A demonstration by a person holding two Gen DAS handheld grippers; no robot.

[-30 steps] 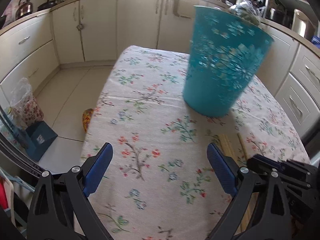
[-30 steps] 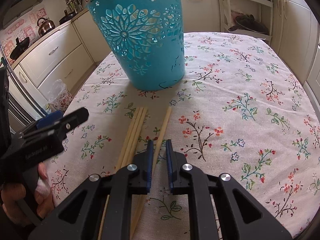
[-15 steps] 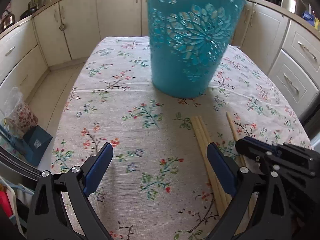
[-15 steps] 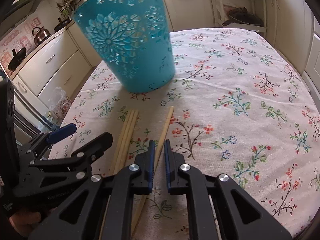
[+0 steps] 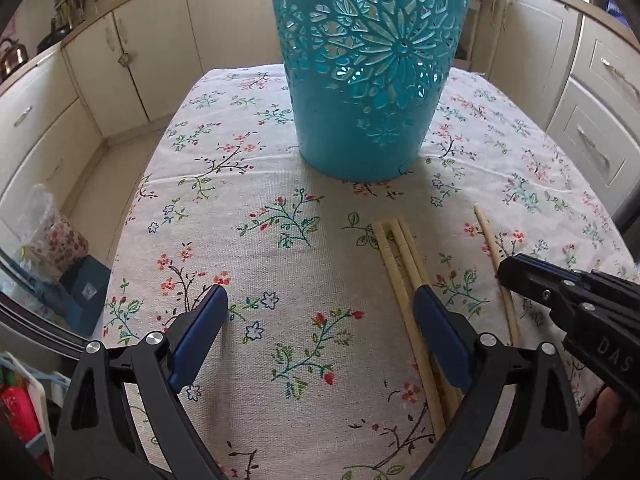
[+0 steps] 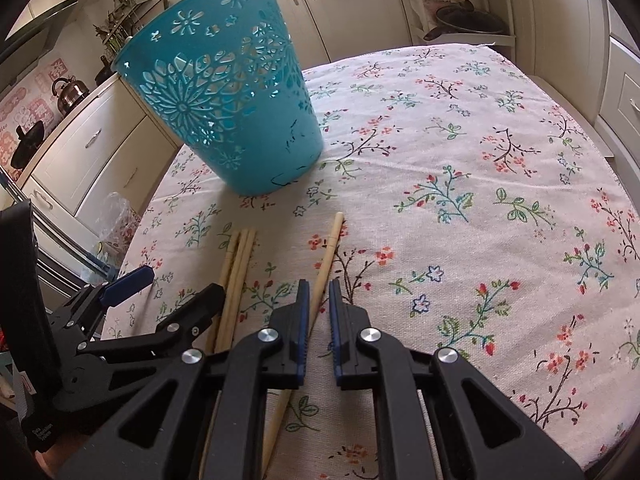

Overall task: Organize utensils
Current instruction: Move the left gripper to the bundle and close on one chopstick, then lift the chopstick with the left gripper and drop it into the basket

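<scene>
A teal cut-out plastic bin [image 5: 368, 72] stands on the floral tablecloth [image 5: 256, 240]; it also shows in the right wrist view [image 6: 228, 104]. Three wooden chopsticks [image 5: 400, 264] lie bundled in front of it, seen too in the right wrist view [image 6: 236, 268]. A single chopstick [image 6: 326, 260] lies to their right, also in the left wrist view [image 5: 494, 256]. My left gripper [image 5: 320, 300] is open, low over the cloth, its right finger over the bundle. My right gripper [image 6: 318, 292] has its jaws narrowly apart around the single chopstick, not clamped on it.
Cream kitchen cabinets [image 5: 120, 60] ring the table. A kettle [image 6: 70, 90] sits on the left counter. A plastic bag [image 5: 48, 232] and a blue box [image 5: 84, 288] lie on the floor past the table's left edge. An open shelf with a pan [image 6: 464, 20] stands behind the table.
My left gripper has swung right and forward, bringing the bin to centre and the chopstick bundle under its right finger. My right gripper has edged forward along the single chopstick.
</scene>
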